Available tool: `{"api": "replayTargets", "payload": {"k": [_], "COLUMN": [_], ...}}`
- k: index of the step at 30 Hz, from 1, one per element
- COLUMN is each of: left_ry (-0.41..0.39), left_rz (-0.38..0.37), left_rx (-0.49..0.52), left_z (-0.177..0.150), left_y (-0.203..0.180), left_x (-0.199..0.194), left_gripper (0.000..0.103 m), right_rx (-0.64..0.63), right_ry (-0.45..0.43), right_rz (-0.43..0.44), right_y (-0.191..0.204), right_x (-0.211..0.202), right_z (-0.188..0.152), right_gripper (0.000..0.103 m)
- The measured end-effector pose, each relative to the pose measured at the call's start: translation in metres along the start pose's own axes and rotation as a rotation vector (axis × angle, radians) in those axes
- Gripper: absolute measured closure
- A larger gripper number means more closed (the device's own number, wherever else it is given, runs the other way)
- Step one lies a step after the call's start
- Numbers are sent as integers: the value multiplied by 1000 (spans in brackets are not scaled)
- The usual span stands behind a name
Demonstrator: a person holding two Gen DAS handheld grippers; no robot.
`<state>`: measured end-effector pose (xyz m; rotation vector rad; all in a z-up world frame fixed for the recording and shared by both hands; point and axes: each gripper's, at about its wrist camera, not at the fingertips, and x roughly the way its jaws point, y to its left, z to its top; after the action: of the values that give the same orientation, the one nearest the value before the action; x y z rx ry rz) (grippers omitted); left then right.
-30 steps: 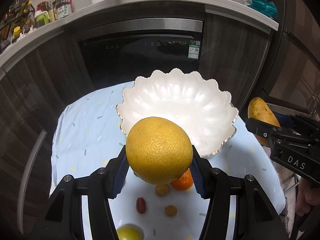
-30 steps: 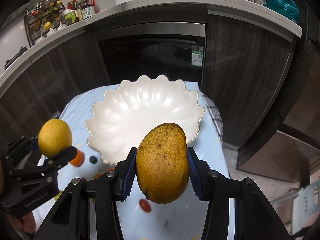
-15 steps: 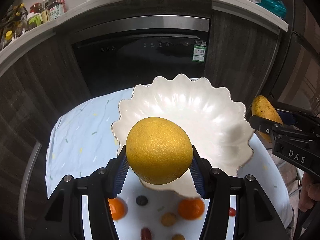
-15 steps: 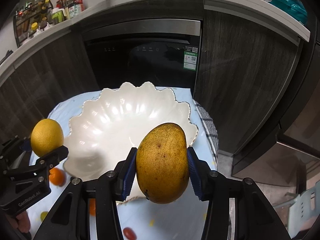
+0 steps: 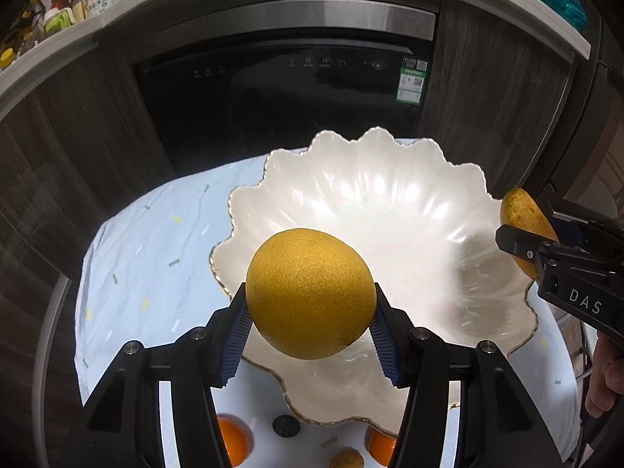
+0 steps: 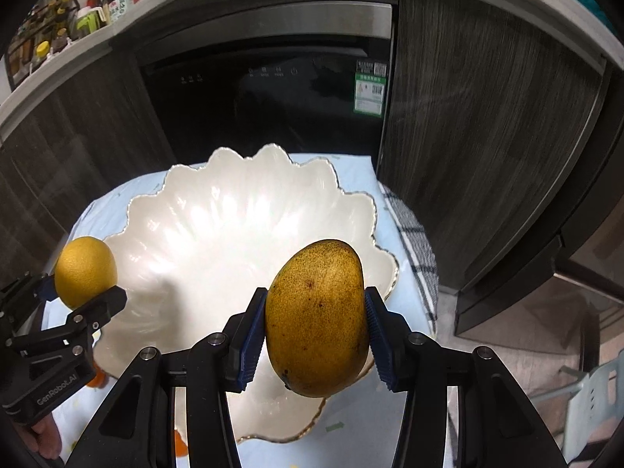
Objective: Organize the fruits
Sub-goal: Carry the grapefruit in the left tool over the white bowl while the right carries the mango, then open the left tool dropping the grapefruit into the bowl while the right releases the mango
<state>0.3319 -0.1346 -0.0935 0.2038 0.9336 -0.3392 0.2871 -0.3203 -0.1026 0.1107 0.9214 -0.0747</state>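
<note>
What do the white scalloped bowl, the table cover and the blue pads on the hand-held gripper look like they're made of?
Bowl: likely glazed ceramic or porcelain; glossy pearly highlights, fluted walls, thin gold-coloured rim.
Table cover: looks like thin fabric, matte pale blue with small printed dashes; fine creases show.
Pads: probably rubber or soft plastic, matte blue with fine ridges, pressed against the yellow citrus.

Both wrist views, steeply down, sharing bowl

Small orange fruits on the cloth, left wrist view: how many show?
2: one orange fruit behind the left finger, the other by the right finger, both near the bowl. More may be hidden.
</note>
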Motion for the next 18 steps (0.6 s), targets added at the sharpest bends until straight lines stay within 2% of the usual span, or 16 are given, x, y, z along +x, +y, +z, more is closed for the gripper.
{"api": "replayTargets", "payload": {"k": [5,7,9,10,11,13,15,18], "left_ry": [59,45,29,25,20,17,16,6], "left_rz": [2,25,43,48,56,63,68,82], "left_rx": [5,29,50,52,57,61,58,50], "left_z": [-2,-4,-3,-3,-3,-3,-3,-2], "left_y": [-1,-5,-8,-8,-9,-8,-6,-4], "left_x": [15,14,11,10,9,7,6,2], "left_gripper": [46,45,32,31,31,31,31,28], "right_rx": [6,6,9,13,20,24,22,8], "right_ry": [30,40,59,69,69,44,5,-23], "right_rz": [-5,-9,-1,3,4,-13,-43,-60], "right_y": [0,0,0,0,-1,-1,0,4], "right_x": [10,14,17,19,19,15,6,-3], "right_z": [-3,-3,-4,-4,-5,-4,-2,2], "right_gripper": [54,54,54,53,50,31,22,22]}}
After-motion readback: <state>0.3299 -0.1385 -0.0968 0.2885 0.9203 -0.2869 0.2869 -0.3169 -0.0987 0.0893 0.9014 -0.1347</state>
